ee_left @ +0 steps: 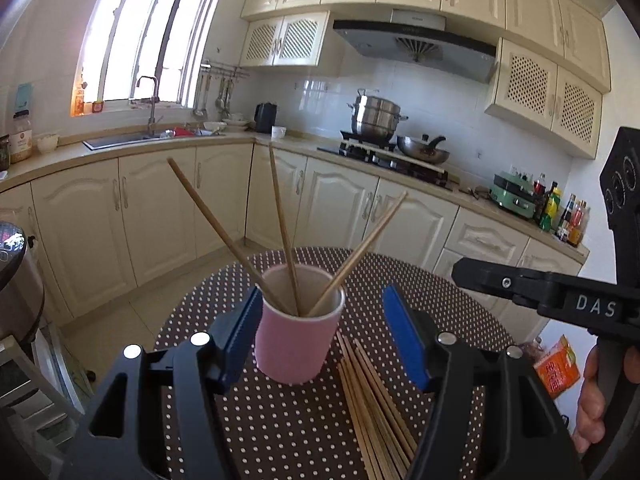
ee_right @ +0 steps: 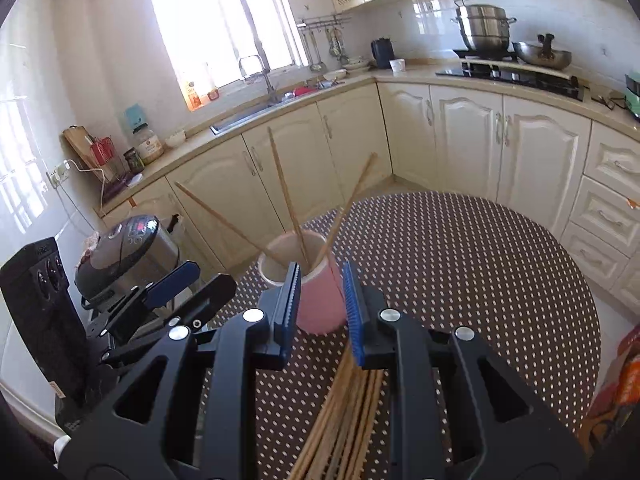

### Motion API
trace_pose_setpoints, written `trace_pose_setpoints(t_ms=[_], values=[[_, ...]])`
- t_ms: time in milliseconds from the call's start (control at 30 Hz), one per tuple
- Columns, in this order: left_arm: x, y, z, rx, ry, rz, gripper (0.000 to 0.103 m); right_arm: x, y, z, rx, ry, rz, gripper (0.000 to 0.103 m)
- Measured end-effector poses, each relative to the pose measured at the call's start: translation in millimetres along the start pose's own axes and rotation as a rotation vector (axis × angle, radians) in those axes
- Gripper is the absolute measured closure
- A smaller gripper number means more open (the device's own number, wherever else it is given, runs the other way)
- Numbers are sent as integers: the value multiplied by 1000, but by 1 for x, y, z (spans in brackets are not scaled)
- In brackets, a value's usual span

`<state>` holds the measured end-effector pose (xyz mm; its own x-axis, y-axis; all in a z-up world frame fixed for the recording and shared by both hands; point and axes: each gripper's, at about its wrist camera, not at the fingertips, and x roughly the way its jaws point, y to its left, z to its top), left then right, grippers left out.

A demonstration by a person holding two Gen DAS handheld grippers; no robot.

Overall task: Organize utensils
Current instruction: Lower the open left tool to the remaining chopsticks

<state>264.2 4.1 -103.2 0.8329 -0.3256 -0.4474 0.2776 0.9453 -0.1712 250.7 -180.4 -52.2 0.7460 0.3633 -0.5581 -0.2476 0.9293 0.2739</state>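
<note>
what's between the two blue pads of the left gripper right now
In the left wrist view the pink cup stands between the open left gripper pads, near the left one, with part of the chopstick pile beside it.

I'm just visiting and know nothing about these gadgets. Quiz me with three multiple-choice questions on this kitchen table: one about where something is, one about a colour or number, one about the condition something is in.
1. Where does the loose bundle of chopsticks lie?
A. On the dotted table, beside the cup
B. In the sink
C. On the stove

2. How many chopsticks stand in the pink cup?
A. One
B. Three
C. Six

3. What is the right gripper holding?
A. The cup
B. A spoon
C. Nothing

Answers:
1 A: the bundle rests flat on the tablecloth next to the cup's base.
2 B: three sticks fan out of the cup's mouth.
3 C: its blue pads stand apart with nothing clamped between them; the cup sits beyond them.
</note>
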Motion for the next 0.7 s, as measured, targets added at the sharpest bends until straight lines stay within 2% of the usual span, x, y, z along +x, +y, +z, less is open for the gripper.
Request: trace_pose_setpoints(t_ms=[233, 367, 467, 533, 600, 667, 700], values=[[52, -15, -44, 47, 291, -30, 41, 14, -29, -36, 45, 112, -21, 80], [84, -16, -69, 52, 467, 5, 41, 25, -40, -54, 67, 175, -21, 80], [97, -13, -78, 38, 545, 36, 41, 33, -47, -64, 83, 216, -24, 80], [103, -12, -80, 36, 569, 46, 41, 37, -50, -69, 94, 233, -23, 79], [108, -12, -82, 45, 589, 65, 41, 42, -52, -71, 102, 245, -25, 73], [111, -13, -84, 57, 599, 73, 41, 46, -53, -73, 106, 250, -28, 57], [113, -14, -85, 69, 602, 81, 41, 47, -53, -74, 107, 249, -29, 56]])
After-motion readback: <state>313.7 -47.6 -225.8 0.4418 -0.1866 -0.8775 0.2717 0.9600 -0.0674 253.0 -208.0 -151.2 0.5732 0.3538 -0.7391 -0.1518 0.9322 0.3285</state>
